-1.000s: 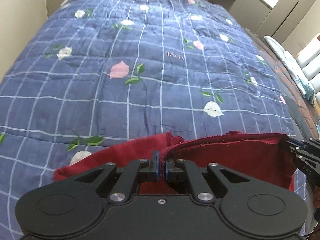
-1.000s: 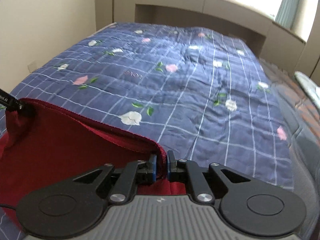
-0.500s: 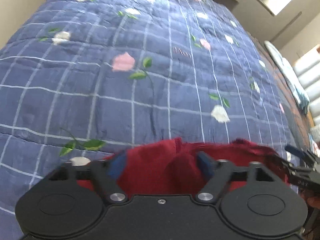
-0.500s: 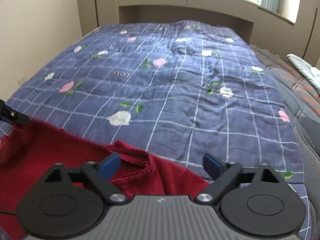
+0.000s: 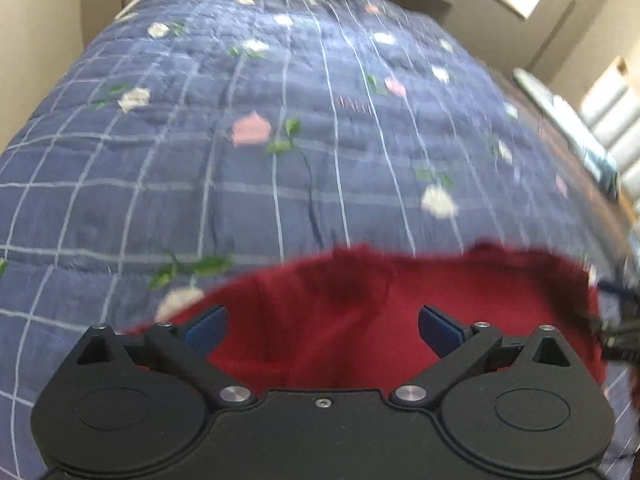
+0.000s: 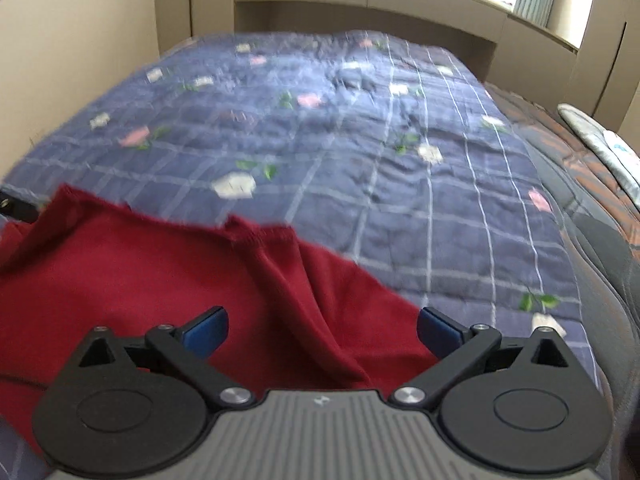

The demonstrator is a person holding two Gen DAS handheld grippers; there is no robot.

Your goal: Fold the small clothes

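In the left wrist view, our left tool point(image 5: 322, 326) stands with its blue-padded jaws spread wide; they have just been opening, and nothing is pinched between them. The soft dark-red knitted garment point(image 5: 360, 312) lies directly below and ahead of the tool on the quilted navy bedspread with a white grid and pink and white flowers point(image 5: 248, 168). We judge the spread jaws to mean the cloth has been let go so that the folded edge can settle flat on the bed. The fabric shows a rounded far edge and a few shallow creases between the pads, though blur hides finer detail. At the far right edge of the garment the dark tip of our right tool point(image 5: 620, 316) shows just beside the cloth.

In the right wrist view, our right tool point(image 6: 322, 326) is likewise spread wide, jaws just opened, gripping nothing. The garment point(image 6: 168, 280) spreads beneath it and away to its left, with a raised ridge of folds running toward the gap between the pads and a rough, slightly frayed far hem. We take it as one fold laid down, not yet smoothed.
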